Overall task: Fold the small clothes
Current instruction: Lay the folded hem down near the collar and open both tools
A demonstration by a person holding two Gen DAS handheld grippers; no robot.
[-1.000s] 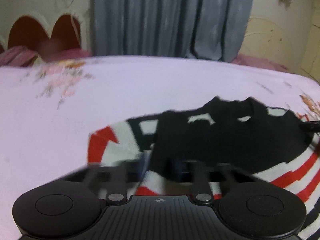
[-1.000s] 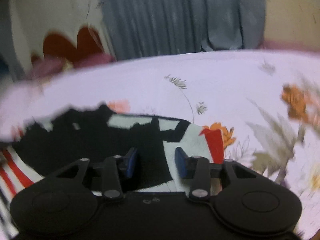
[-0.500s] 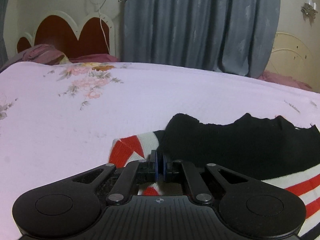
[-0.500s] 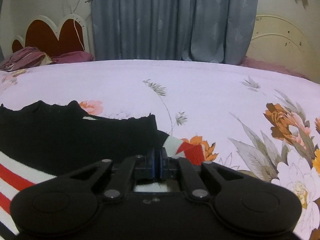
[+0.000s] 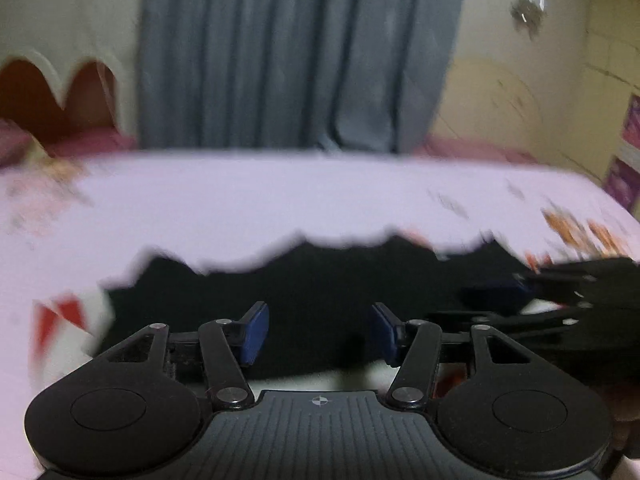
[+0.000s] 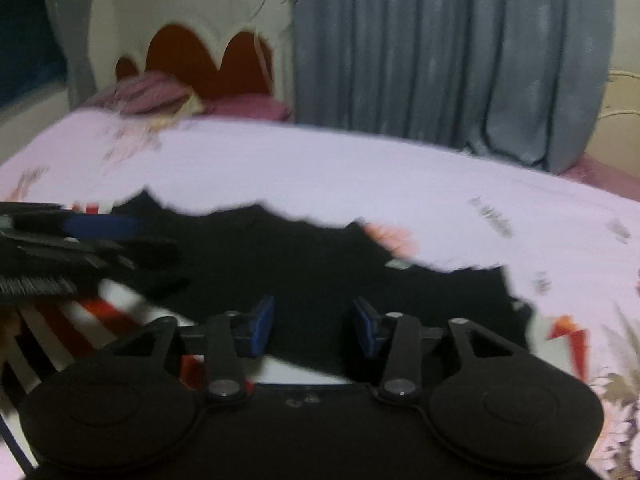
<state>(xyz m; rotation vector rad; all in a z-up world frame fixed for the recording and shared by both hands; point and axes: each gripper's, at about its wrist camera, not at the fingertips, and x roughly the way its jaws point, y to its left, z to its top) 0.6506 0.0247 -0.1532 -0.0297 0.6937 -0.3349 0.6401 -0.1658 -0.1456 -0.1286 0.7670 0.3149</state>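
garment (image 5: 328, 280): matt black knit cloth, red and white striped parts | bed sheet (image 5: 248, 204): smooth pale lilac cloth, floral print | curtain (image 6: 448, 60): matt grey-blue cloth, pleated | left hand-held gripper (image 5: 319, 332): matt black plastic, ribbed top, blue pads (image 5: 256, 326), metal pivot pins | right hand-held gripper (image 6: 313, 326): same matt black plastic

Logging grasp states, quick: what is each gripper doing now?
Left gripper: open, holding nothing, over the garment.
Right gripper: open, holding nothing.
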